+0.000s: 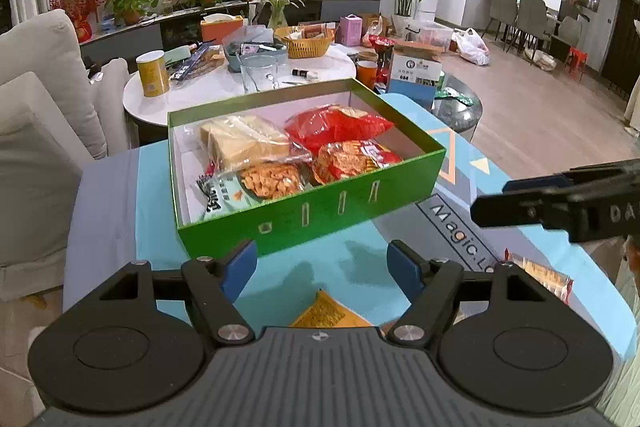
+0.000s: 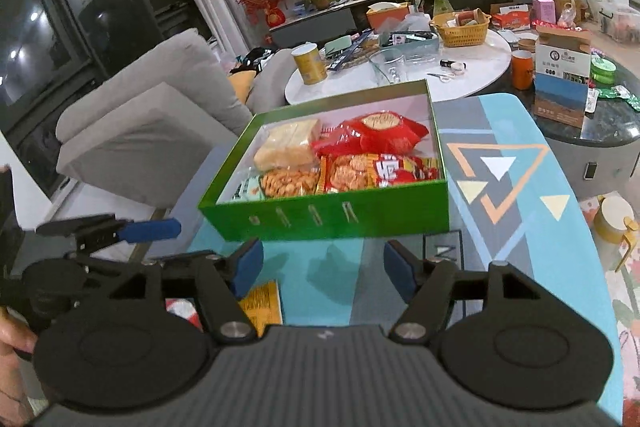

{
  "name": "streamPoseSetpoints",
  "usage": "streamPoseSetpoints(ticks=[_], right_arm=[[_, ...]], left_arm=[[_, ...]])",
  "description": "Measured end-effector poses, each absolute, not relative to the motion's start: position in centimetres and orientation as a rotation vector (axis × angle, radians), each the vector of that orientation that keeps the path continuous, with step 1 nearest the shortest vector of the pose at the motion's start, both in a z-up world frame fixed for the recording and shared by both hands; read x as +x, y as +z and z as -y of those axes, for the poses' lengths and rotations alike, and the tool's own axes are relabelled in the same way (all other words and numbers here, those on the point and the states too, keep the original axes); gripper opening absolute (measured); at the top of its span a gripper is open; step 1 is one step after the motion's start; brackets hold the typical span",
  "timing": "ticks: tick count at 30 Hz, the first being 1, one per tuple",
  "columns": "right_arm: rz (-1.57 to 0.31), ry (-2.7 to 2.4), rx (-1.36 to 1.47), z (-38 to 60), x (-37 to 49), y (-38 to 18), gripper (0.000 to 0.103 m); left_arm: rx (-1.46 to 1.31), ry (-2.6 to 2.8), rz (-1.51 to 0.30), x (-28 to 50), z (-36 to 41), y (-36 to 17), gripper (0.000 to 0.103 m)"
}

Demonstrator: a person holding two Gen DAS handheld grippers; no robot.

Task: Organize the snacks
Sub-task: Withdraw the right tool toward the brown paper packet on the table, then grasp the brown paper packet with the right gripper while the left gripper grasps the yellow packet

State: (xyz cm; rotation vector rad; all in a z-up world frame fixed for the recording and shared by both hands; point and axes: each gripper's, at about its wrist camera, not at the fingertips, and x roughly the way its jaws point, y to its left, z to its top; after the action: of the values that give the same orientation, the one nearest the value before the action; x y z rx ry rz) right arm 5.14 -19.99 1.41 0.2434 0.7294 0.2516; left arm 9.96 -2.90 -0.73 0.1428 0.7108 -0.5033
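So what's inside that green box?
Four snack bags fill the green box: pale wafers, a red bag, round crackers and orange puffs. Anything beneath them is hidden.

A green box (image 1: 312,215), open-topped with a white lining, is sitting slightly askew on the blue patterned mat. Inside, a clear bag of pale wafers (image 1: 240,143) is lying at 10 o'clock, a red packet (image 1: 340,125) at 2 o'clock, a red bag of round crackers (image 1: 352,159) at 4 o'clock, and a mint-labelled bag of orange snacks (image 1: 256,185) at 7 o'clock.
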Motion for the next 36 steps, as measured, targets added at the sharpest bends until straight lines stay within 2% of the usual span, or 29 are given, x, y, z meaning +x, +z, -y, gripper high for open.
streamPoseSetpoints(ticks=[17,36], right_arm=[[-0.793,0.207,0.199,18.3,2.2,-1.3,0.052],[-0.865,0.201,0.231,18.0,2.6,-2.9,0.053]], left_arm=[[0.246,-0.510,-0.762,8.6,3.7,-3.2,0.071],[0.553,-0.680,-0.878,11.0,5.4,-7.4,0.071]])
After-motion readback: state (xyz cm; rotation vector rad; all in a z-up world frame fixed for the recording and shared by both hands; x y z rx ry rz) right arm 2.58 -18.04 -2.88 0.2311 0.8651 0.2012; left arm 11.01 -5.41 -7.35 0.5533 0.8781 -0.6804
